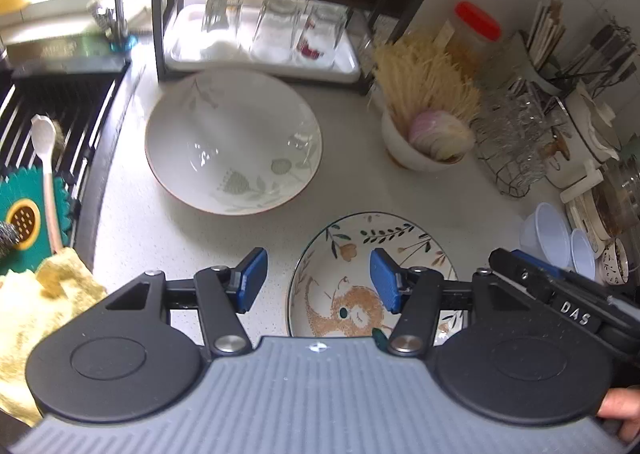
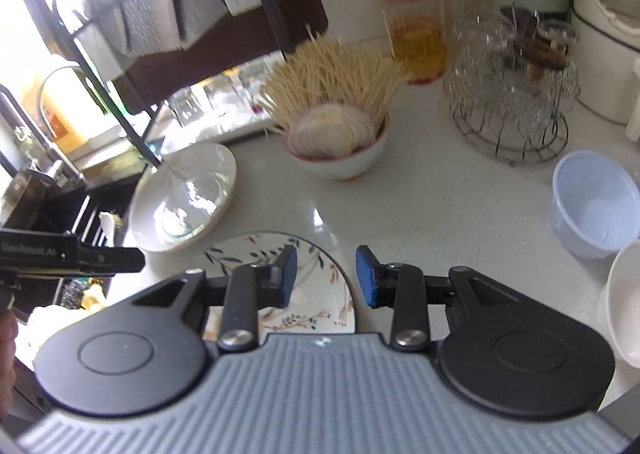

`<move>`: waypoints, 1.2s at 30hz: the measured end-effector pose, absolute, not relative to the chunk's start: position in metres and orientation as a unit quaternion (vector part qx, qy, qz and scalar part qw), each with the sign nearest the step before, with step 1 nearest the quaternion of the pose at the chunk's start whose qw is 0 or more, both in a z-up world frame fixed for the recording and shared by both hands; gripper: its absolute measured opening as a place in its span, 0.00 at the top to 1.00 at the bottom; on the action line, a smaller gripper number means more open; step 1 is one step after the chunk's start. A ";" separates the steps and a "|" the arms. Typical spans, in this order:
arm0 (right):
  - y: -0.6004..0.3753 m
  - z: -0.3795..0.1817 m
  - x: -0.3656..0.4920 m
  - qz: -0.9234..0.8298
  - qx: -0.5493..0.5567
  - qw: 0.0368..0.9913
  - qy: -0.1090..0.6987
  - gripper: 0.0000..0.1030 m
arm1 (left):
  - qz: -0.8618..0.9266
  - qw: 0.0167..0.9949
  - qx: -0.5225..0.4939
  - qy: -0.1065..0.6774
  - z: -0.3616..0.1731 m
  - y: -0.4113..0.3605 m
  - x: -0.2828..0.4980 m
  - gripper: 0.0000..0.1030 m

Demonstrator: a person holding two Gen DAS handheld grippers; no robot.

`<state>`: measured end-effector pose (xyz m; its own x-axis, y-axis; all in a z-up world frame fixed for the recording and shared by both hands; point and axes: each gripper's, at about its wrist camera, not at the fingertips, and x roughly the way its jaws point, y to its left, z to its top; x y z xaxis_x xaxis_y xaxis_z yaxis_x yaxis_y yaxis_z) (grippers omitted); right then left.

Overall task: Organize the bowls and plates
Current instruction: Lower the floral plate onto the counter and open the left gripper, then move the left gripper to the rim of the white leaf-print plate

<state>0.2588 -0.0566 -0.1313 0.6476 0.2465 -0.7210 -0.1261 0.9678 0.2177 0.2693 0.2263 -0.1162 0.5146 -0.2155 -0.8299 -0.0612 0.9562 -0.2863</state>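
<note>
Blue rubber pads, two pairs, each on a black hand-held claw. Left gripper (image 1: 319,280): jaws well apart, nothing between them, hanging above the countertop (image 1: 132,221). Right gripper (image 2: 327,276): jaws apart by a narrower gap, likewise empty (the plate's rim shows below that gap, not gripped). Directly under both claws: patterned plate (image 1: 352,254), flat on the counter, bear and leaf motif. At eleven o'clock from the left claw: large white bowl (image 1: 233,139) with pale leaf print, upright, empty, near the plate but apart from it. At one o'clock: small white bowl (image 1: 416,149) holding sliced onion and a bundle of sticks. At three o'clock: pale plastic cups (image 1: 546,234). At twelve, beyond the big bowl: dark rack (image 1: 160,13) with glasses on a white tray. Progress, judged: little visibly done; plate and bowl lie separate on the counter, neither stacked nor racked; both remain to be moved.
</note>
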 end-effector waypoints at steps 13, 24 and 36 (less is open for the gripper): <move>-0.036 -0.056 0.193 0.145 0.070 0.928 0.336 0.64 | -0.054 0.913 -0.103 0.391 -0.040 0.215 0.189 0.39; -0.019 -0.039 0.145 0.178 0.053 0.931 0.314 0.64 | -0.035 0.933 -0.083 0.347 -0.016 0.226 0.131 0.39; -0.017 -0.040 0.104 0.182 0.047 0.929 0.318 0.64 | -0.038 0.934 -0.076 0.347 -0.019 0.212 0.076 0.39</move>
